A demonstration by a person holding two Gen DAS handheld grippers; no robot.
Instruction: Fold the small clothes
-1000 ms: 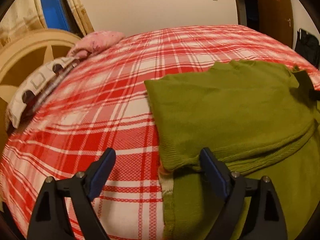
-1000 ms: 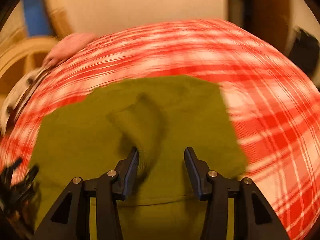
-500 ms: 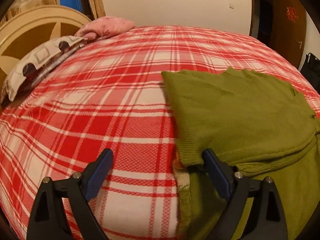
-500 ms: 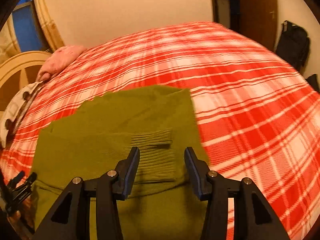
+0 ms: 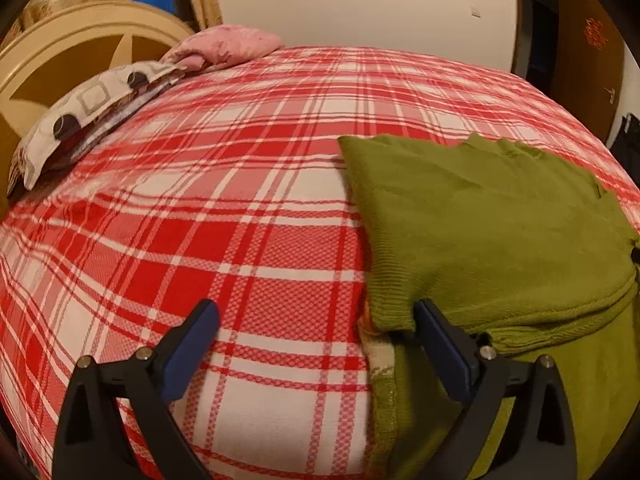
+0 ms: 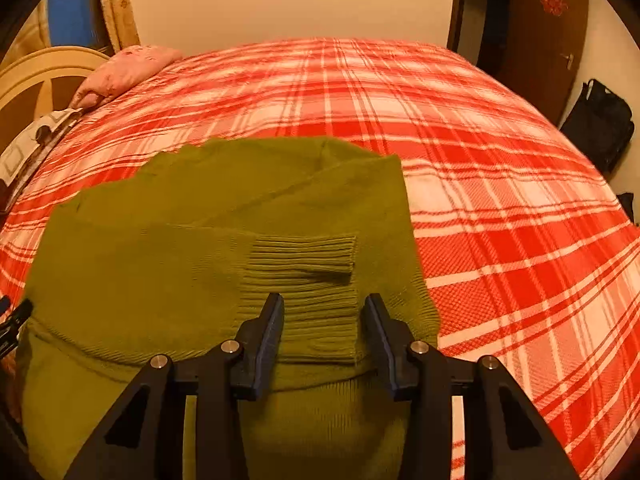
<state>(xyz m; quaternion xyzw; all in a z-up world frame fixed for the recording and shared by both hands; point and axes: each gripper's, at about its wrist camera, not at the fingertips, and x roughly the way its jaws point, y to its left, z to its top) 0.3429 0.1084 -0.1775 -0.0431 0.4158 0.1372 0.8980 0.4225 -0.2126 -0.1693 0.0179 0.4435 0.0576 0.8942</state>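
Note:
A green knitted sweater (image 5: 480, 216) lies folded on the red-and-white plaid bed cover (image 5: 224, 208). My left gripper (image 5: 316, 312) hovers at the sweater's near left corner with its jaws opening wide. Its right finger (image 5: 440, 340) rests against the folded edge, and only the bed cover lies between the jaws. In the right wrist view a sleeve crosses the sweater (image 6: 192, 248), ending in a ribbed cuff (image 6: 304, 256). My right gripper (image 6: 324, 308) stands over the ribbed knit with its jaws closing. The ribbing lies flat between the pads, unpinched.
Patterned pillow (image 5: 92, 108) and pink pillow (image 5: 228, 44) lie at the far left by a cream headboard (image 5: 64, 52). A brown door (image 6: 540, 32) and a black bag (image 6: 600, 124) stand beyond the bed's right side. Plaid cover stretches left and right of the sweater.
The sleeve, blurred and mid-swing a second ago, now lies flat across the sweater. The left gripper's jaws have spread wider beside the corner. The right gripper has drawn closer to the cuff.

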